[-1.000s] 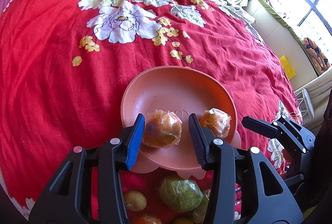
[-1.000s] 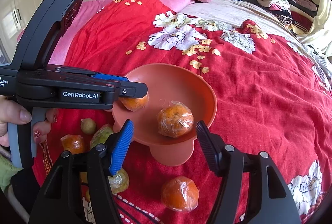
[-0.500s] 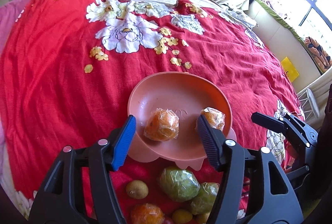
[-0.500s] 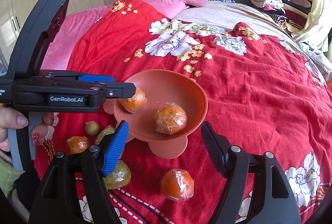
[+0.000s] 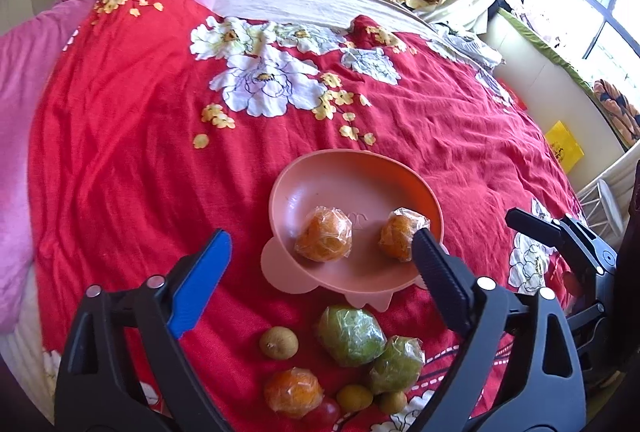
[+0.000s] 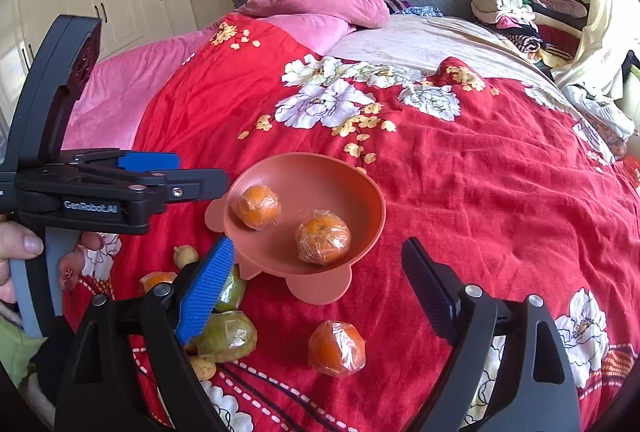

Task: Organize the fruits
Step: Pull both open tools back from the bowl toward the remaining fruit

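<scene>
two wrapped oranges [image 5: 324,234] apart in the pink bowl [image 5: 320,171]; other fruits [image 5: 352,334] beside it

We see open red bedspread [image 5: 120,159] beyond and left of the pink bowl [image 5: 304,171]. Nearer us, wrapped fruits [image 5: 351,335] crowd the bowl's front edge, and one wrapped orange [image 6: 336,348] lies apart.

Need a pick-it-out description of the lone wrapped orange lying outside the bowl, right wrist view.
Find the red floral bedspread, then the salmon bowl on it holding two wrapped oranges. Just in front of the bowl's foot lies a third wrapped orange, alone on the cloth. The other loose fruit are clustered to its left, among them green wrapped fruits.
</scene>
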### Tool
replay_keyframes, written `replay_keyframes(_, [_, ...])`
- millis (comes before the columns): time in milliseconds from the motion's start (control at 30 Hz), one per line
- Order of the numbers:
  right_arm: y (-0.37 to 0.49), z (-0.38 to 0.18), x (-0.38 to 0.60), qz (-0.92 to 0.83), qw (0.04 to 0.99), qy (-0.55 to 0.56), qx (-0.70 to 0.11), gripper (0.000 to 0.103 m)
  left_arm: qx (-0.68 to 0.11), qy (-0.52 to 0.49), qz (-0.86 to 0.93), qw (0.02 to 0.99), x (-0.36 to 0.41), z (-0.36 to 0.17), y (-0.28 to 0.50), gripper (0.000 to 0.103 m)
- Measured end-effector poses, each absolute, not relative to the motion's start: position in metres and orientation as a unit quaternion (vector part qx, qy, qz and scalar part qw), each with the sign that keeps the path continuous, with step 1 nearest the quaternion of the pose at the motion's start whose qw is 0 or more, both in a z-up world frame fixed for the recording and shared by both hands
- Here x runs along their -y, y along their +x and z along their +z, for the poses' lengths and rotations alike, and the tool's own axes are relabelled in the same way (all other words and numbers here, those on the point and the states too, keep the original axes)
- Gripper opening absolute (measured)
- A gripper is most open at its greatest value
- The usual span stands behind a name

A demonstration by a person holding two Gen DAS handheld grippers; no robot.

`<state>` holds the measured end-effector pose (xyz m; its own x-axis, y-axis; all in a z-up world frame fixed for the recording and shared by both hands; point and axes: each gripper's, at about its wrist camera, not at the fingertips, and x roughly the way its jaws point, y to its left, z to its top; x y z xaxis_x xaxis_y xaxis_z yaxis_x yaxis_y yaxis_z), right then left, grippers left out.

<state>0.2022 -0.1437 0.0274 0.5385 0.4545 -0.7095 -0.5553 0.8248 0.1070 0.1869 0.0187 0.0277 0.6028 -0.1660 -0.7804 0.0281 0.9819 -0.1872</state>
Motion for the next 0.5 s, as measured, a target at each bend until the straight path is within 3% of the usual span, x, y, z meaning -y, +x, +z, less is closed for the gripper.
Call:
replay_keyframes(100, [0.2, 0.031, 0.146, 0.286, 0.877, -0.063, -0.38, 0.087, -0.438, -0.078, -0.049, 0.894, -0.021, 0.031, 0.183, 0.093])
replay_keyframes(500, [0.186, 0.043, 0.148, 0.296, 0.88, -0.061, -0.366, 0.094, -0.425, -0.081, -0.03, 0.901, -0.036, 0.039, 0.163, 0.093])
